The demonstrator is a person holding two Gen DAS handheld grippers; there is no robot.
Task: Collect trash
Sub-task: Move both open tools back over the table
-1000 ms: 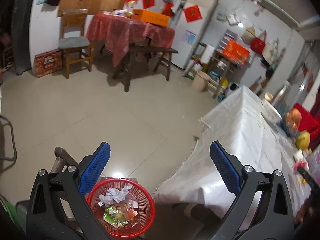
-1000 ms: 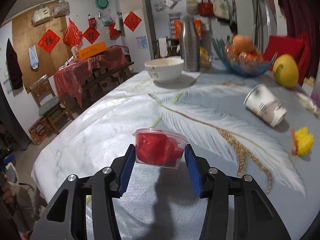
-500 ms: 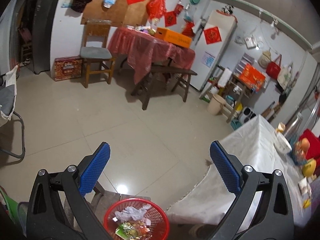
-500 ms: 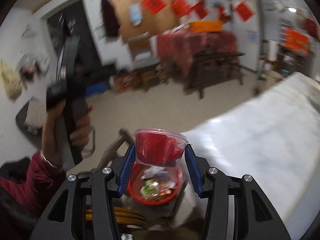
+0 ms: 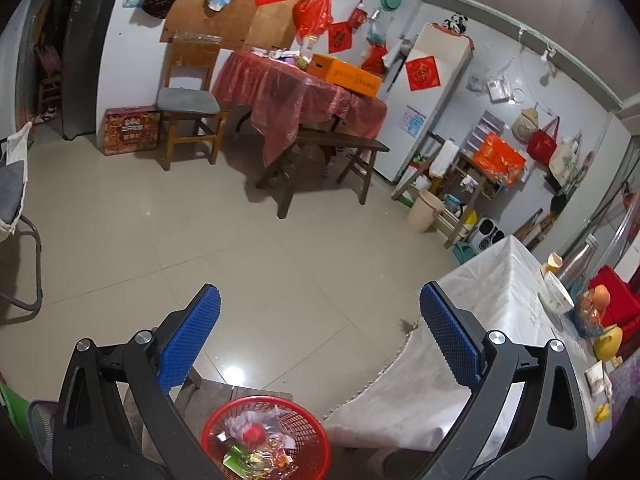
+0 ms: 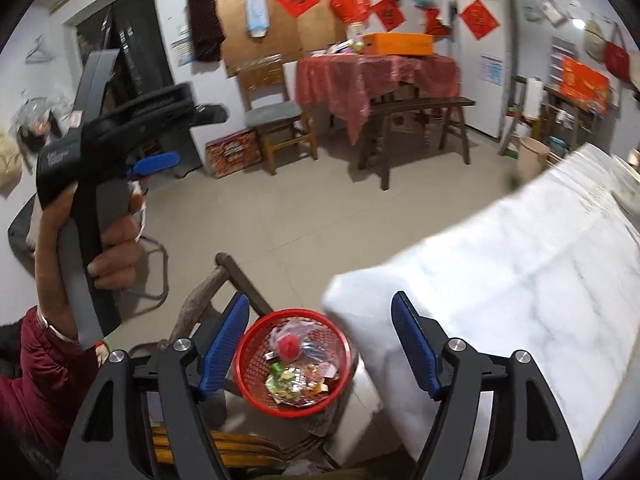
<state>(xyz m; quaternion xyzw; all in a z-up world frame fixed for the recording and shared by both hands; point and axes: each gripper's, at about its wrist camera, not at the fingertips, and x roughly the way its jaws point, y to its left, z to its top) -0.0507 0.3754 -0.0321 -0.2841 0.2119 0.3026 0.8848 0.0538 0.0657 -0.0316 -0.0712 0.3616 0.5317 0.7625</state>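
A red mesh trash basket (image 6: 246,364) stands on a wooden chair below the table's corner; it also shows in the left wrist view (image 5: 322,446). In it lie the clear cup with red contents (image 6: 289,346), also in the left wrist view (image 5: 254,435), and several wrappers (image 6: 296,382). My right gripper (image 6: 320,350) is open and empty, hovering above the basket. My left gripper (image 5: 320,344) is open and empty, held high over the floor; it appears in the right wrist view (image 6: 116,128) at the left, in a hand.
The table with a white cloth (image 6: 520,280) is at the right, its corner beside the basket. On its far end stand a bowl (image 5: 556,296), a fruit bowl and a steel flask. A red-clothed table (image 5: 296,92), a chair and a bench stand across the floor.
My right gripper swung from the table to over the basket, opened and let go of the red-filled cup, which now lies in the basket. My left gripper rose higher.
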